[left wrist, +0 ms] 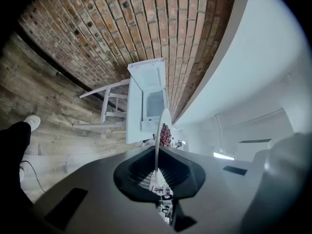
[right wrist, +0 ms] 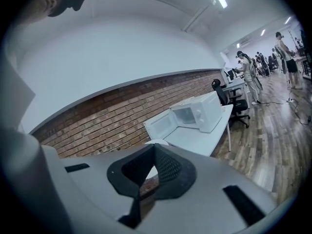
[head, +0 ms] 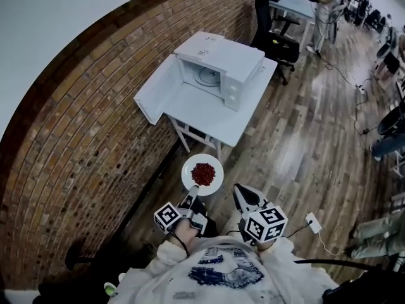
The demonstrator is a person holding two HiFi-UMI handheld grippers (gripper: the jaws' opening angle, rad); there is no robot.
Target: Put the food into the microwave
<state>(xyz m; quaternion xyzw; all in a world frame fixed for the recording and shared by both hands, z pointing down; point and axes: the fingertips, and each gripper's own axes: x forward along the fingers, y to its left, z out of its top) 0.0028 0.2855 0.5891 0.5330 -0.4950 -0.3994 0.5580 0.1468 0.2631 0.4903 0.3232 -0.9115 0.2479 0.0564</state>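
A white plate with a heap of red food hangs above the wooden floor, a little short of the white table. My left gripper is shut on the plate's near rim. In the left gripper view the plate shows edge-on between the jaws, with the food beyond. The white microwave stands on the table with its door swung open to the left and its cavity bare. My right gripper is held beside the plate, shut and with nothing in it; its view faces the microwave.
A brick wall runs along the left behind the table. Black office chairs and a standing person are beyond the table at the back. A white power strip with its cable lies on the floor at my right.
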